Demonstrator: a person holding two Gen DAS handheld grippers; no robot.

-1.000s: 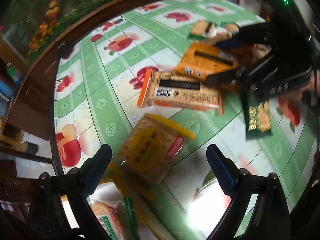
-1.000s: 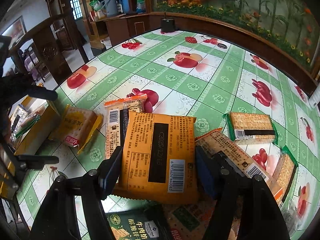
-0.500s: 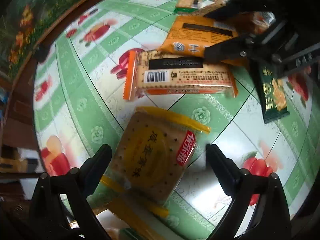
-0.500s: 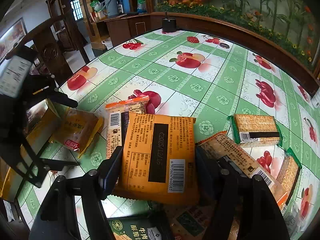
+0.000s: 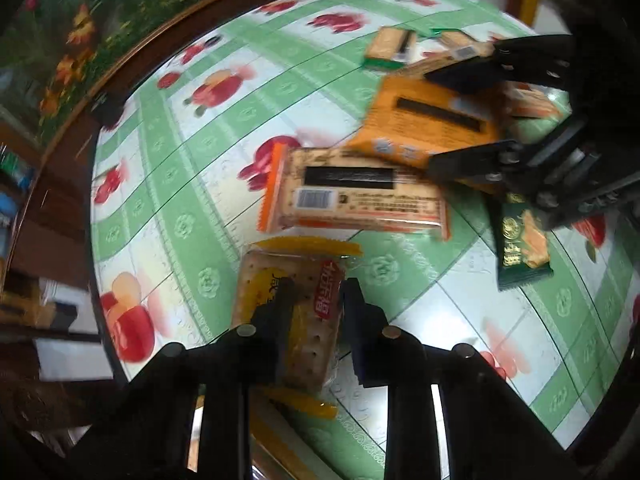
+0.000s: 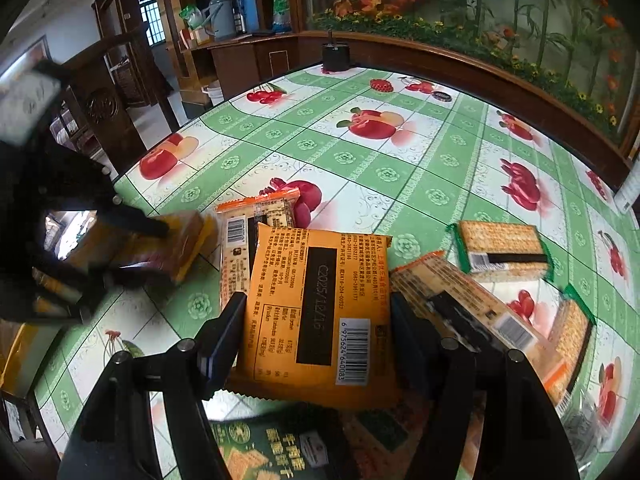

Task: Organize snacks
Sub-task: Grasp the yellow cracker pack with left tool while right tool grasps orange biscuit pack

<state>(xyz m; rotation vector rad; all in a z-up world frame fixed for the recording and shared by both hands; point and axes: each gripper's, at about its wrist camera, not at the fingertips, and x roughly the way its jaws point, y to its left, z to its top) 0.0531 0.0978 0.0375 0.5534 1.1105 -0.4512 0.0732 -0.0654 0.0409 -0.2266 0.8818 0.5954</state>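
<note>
My left gripper is shut on a yellow cracker pack and holds it over the tablecloth; the same pack shows in the right wrist view between the left fingers. My right gripper has its jaws around a large orange snack pack, touching its sides; the pack lies partly on other packs. That orange pack also shows in the left wrist view. A long orange-edged cracker pack lies between the two.
A green-edged cracker pack, another long orange pack, a green pack at the right and a dark green packet lie on the fruit-print tablecloth. A yellow box is at the left edge.
My left gripper has closed on the yellow cracker pack, which lay flat between its open fingers before. My right gripper has stayed around the orange pack.
</note>
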